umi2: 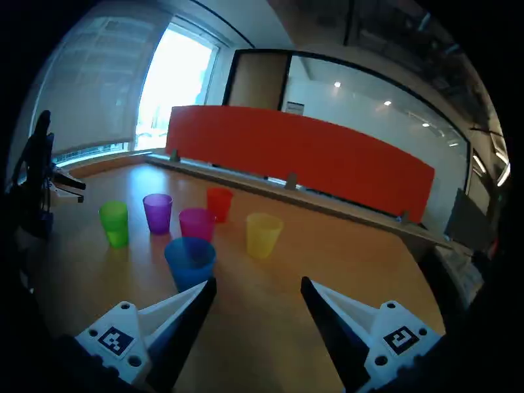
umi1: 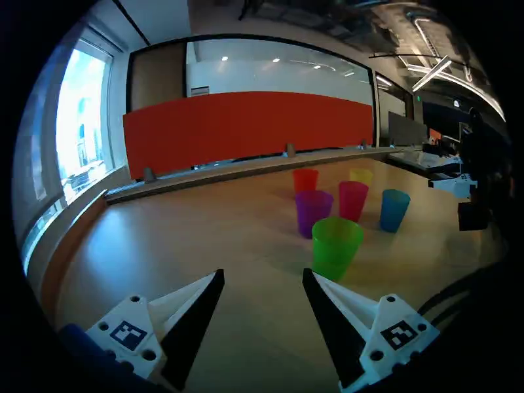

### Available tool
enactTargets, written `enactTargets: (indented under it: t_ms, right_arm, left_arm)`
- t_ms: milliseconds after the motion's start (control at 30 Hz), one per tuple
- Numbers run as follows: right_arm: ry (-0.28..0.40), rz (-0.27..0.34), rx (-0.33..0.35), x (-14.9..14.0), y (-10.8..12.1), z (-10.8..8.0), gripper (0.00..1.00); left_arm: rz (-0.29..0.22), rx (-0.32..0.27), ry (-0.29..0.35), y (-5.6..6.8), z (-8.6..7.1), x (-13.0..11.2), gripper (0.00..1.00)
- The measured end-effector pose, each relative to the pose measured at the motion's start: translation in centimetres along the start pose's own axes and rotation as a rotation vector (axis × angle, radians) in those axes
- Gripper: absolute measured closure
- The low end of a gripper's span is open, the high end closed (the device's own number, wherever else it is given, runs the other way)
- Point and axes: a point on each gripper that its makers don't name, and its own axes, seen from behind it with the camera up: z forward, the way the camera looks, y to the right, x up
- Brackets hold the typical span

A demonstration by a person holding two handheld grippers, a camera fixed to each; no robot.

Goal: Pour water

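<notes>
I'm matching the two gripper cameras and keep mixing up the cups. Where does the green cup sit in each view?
Left gripper view: the green cup is nearest, right of centre and low, just in front of the purple cup.
Right gripper view: the green cup is at the far left of the group, left of the purple cup.
Shared landmark: the red partition behind the cups.

We see a pale wooden table (umi1: 196,236) running to its far edge, where a long orange divider (umi1: 249,128) stands upright on small grey feet (umi1: 149,174). Beyond the divider we make out a glass wall (umi1: 275,72), with a wooden panel (umi1: 157,77) at its left. A bright window (umi1: 82,124) lines the left side, and strip lights (umi1: 432,72) cross the dark ceiling at far right
</notes>
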Motion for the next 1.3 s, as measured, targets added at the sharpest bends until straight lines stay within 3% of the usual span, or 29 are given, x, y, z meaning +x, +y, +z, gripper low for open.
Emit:
enactTargets:
  t_ms: [300,800,1000,1300]
  right_arm:
    - [0.092,0.003,-0.081,2.0,0.7,-0.4,0.00]
    - [0.285,0.126,-0.226,6.5,3.2,-0.5,0.00]
    - [0.313,0.154,-0.289,6.5,4.4,-0.4,0.00]
    - [0.315,0.187,-0.310,6.0,4.9,-0.5,0.00]
  left_arm:
    - [-0.025,0.087,0.083,-2.2,-1.6,1.4,0.12]
    - [-0.068,0.239,0.227,-6.1,-3.5,4.4,0.12]
    - [-0.081,0.267,0.286,-6.7,-3.7,5.6,0.12]
    - [-0.077,0.281,0.337,-6.9,-3.9,6.9,0.12]
